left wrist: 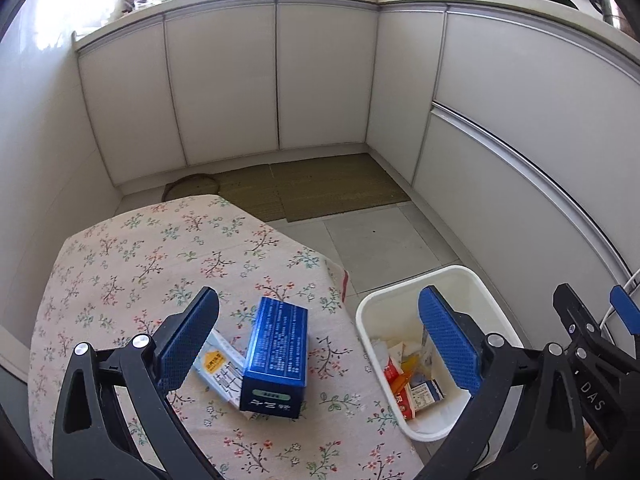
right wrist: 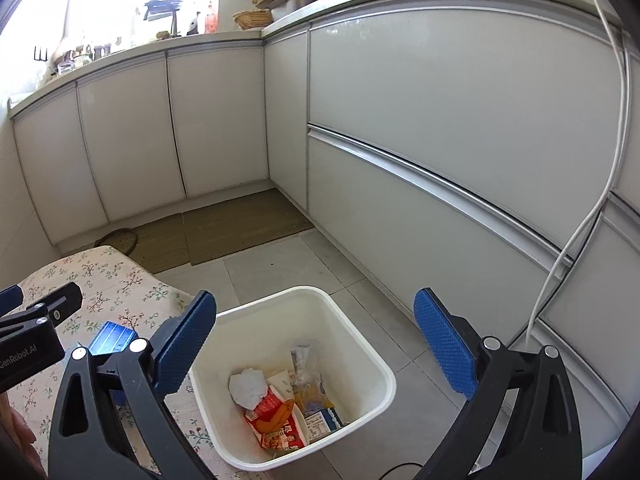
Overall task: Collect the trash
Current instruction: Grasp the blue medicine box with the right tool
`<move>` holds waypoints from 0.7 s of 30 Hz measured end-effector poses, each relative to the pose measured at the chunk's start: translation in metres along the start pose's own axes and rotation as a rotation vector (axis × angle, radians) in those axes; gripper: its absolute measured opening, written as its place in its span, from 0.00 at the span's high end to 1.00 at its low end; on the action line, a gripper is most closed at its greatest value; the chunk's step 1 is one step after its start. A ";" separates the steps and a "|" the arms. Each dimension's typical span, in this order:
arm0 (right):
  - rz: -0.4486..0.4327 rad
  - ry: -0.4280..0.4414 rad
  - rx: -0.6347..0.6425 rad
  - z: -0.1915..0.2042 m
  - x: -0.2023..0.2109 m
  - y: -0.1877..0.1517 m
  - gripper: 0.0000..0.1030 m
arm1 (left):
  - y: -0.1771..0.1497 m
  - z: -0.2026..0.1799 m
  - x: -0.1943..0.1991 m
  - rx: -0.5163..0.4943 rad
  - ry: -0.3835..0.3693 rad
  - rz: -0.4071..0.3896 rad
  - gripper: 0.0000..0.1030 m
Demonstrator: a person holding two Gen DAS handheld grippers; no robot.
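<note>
A blue box (left wrist: 276, 356) lies on the floral-cloth table (left wrist: 140, 264), resting partly on a flat white packet with an orange label (left wrist: 218, 370). My left gripper (left wrist: 320, 344) is open and empty above them, the box just right of its left finger. A white bin (left wrist: 432, 280) stands on the floor right of the table, holding several wrappers and cartons. My right gripper (right wrist: 316, 348) is open and empty above the bin (right wrist: 304, 300). The crumpled tissue and red wrapper (right wrist: 276, 420) lie inside. The blue box (right wrist: 112, 338) shows at the left. The right gripper also shows in the left wrist view (left wrist: 592, 316).
White kitchen cabinets (left wrist: 224, 80) wrap the corner behind. Brown mats (left wrist: 320, 188) lie on the grey tile floor. A white cable (right wrist: 592, 208) hangs down the cabinet front at right. The left gripper's body (right wrist: 36, 328) sits at the left of the right wrist view.
</note>
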State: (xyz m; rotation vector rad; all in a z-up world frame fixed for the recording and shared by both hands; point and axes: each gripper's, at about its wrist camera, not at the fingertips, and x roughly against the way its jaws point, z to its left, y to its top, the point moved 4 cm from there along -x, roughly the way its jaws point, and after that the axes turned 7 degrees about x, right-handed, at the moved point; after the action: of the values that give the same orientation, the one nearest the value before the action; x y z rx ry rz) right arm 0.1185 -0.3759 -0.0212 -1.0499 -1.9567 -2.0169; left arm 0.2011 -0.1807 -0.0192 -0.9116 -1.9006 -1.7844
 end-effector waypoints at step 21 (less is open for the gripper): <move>0.090 0.214 0.133 0.145 -0.013 -0.002 0.07 | -0.005 0.147 0.019 0.153 0.215 0.032 0.07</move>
State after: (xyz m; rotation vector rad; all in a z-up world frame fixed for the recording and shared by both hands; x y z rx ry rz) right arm 0.1815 -0.2469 -0.0437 -0.8387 -1.8695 -1.8395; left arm 0.2066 -0.0329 -0.0285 -0.6646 -1.8442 -1.6211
